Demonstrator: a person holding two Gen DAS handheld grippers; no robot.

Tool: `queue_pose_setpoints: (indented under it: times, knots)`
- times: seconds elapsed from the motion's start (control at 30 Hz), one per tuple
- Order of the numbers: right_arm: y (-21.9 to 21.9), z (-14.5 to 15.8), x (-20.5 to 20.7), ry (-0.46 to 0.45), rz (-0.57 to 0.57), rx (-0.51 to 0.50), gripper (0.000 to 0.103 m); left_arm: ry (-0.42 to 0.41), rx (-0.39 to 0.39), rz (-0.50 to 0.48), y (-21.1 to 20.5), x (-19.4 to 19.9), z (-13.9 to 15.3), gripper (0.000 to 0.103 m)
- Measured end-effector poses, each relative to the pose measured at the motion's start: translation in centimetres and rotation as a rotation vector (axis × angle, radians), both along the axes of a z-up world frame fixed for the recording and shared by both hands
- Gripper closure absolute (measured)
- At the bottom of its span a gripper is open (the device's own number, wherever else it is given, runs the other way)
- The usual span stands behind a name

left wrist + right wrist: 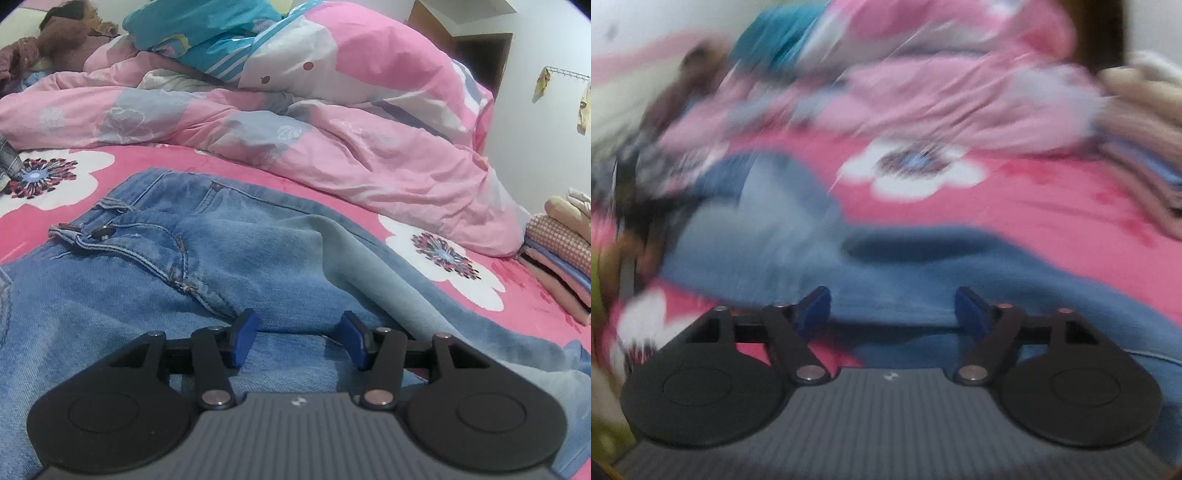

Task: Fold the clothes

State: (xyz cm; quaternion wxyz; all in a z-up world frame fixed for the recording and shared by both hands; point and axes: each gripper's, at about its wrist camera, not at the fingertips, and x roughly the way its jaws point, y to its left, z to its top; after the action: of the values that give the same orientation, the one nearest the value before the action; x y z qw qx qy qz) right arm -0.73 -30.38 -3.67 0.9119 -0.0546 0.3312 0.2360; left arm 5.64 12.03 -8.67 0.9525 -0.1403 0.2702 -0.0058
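Observation:
A pair of light blue jeans (155,280) lies spread on the pink flowered bed sheet (517,306), its waistband and metal button (103,232) toward the left. My left gripper (299,338) sits low over the denim near the crotch seam, blue pads apart, with flat fabric showing between them and nothing pinched. The right wrist view is heavily blurred. There my right gripper (892,314) stands wide open over another stretch of the jeans (905,273), nothing between its fingers.
A crumpled pink duvet (332,122) fills the back of the bed, a blue patterned cover (207,26) on top. A stack of folded clothes (561,266) sits at the right edge. Brown garments (66,40) lie far left.

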Motion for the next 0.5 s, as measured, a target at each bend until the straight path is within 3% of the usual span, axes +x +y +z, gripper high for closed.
queue_pose_setpoints:
  times: [0.03,0.07,0.1,0.17,0.3,0.5]
  knots:
    - [0.6,-0.4,0.1,0.009,0.004,-0.022,0.027,0.0,0.002,-0.001,0.0,0.0,0.0,0.05]
    - [0.8,-0.5,0.2,0.015,-0.001,-0.027,0.038,-0.001,-0.001,-0.001,0.0,0.0,0.0,0.05]
    - [1.0,-0.6,0.2,0.021,-0.007,-0.033,0.061,-0.002,-0.007,-0.001,0.1,-0.1,0.0,0.05]
    - [1.3,-0.7,0.1,0.026,-0.015,-0.04,0.083,-0.004,-0.017,-0.001,0.2,-0.1,-0.1,0.05]
    - [1.2,1.0,-2.4,-0.017,-0.002,-0.012,0.093,-0.006,-0.024,-0.001,0.2,-0.1,-0.1,0.05]
    - [2.2,3.9,-7.4,-0.027,0.084,0.123,0.094,-0.006,-0.029,-0.001,0.4,-0.1,-0.1,0.05]
